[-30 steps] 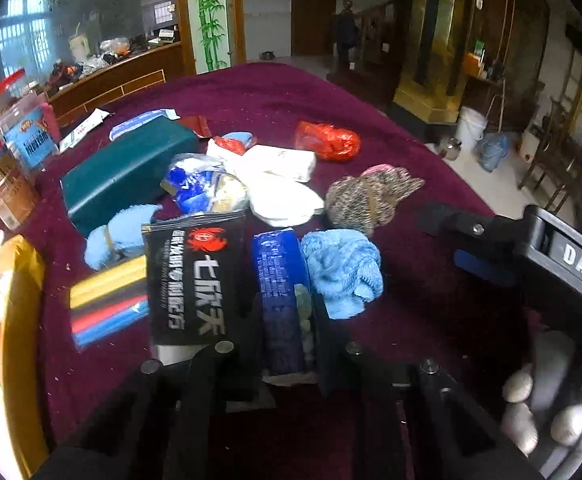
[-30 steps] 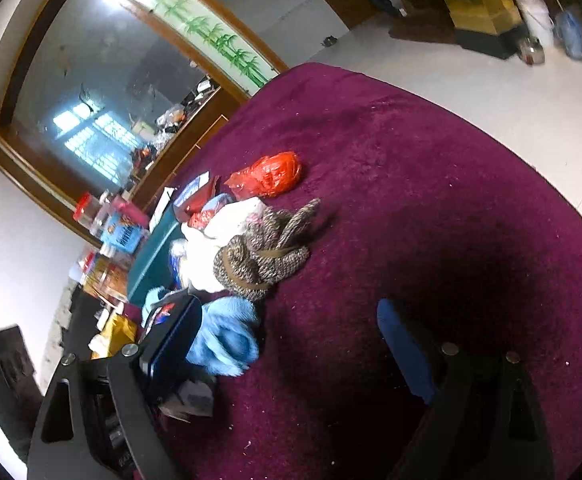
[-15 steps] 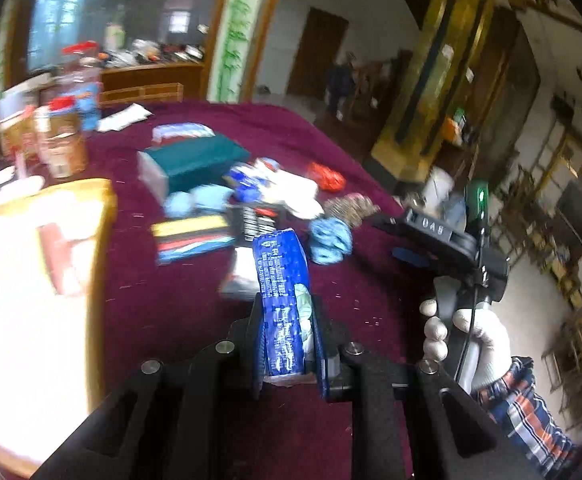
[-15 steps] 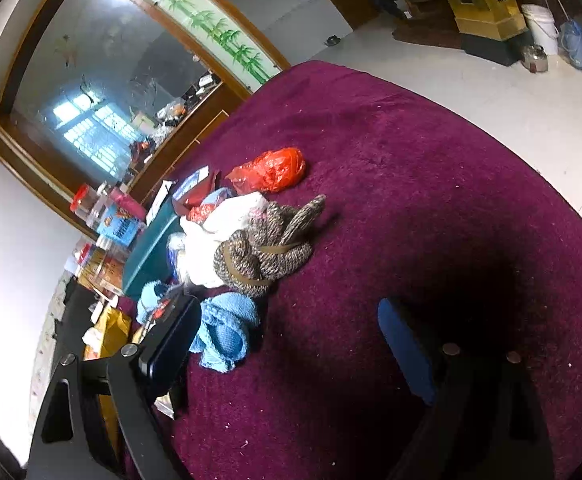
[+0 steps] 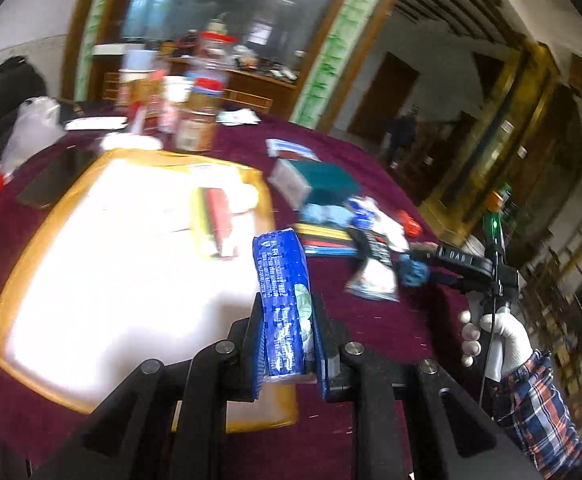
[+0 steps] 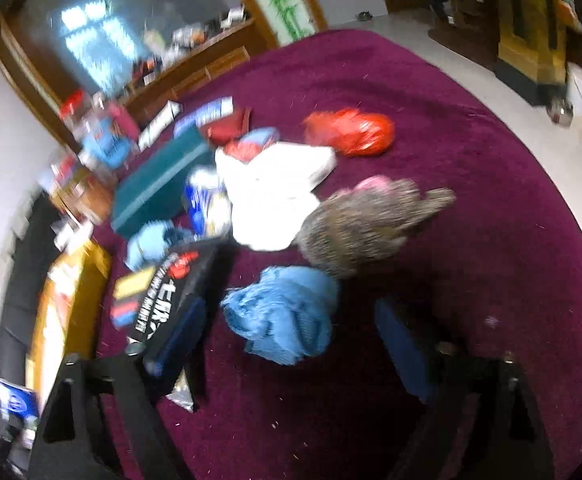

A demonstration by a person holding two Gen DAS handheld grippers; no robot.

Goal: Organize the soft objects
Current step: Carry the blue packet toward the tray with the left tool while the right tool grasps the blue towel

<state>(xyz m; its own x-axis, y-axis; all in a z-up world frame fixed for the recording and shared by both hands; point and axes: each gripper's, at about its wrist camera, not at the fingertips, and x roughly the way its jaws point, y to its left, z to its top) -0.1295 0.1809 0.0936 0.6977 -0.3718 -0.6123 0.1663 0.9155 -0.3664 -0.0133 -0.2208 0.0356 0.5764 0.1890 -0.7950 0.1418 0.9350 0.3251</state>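
Note:
My left gripper point(image 5: 287, 316) is shut on a blue soft pack point(image 5: 283, 292) and holds it upright above the near right edge of a yellow-rimmed tray point(image 5: 11, 280). The tray holds a striped pack point(image 5: 213, 220). My right gripper point(image 6: 291, 320) is open, its blue pads either side of a light blue cloth point(image 6: 287, 316) on the purple table. A brown knitted item point(image 6: 367, 224), a white cloth point(image 6: 271, 196) and a red bag point(image 6: 351, 132) lie beyond it. The right gripper also shows in the left wrist view point(image 5: 423, 260).
A black packet point(image 6: 171, 292), a teal box point(image 6: 159, 184), another light blue cloth point(image 6: 151, 240) and a coloured striped pack point(image 6: 131, 300) lie left of the pile. Jars and bottles point(image 5: 195, 92) stand at the table's far side. A phone point(image 5: 55, 180) lies beside the tray.
My left gripper has lifted the blue pack off the table and swung left over the tray. My right gripper has moved in over the light blue cloth.

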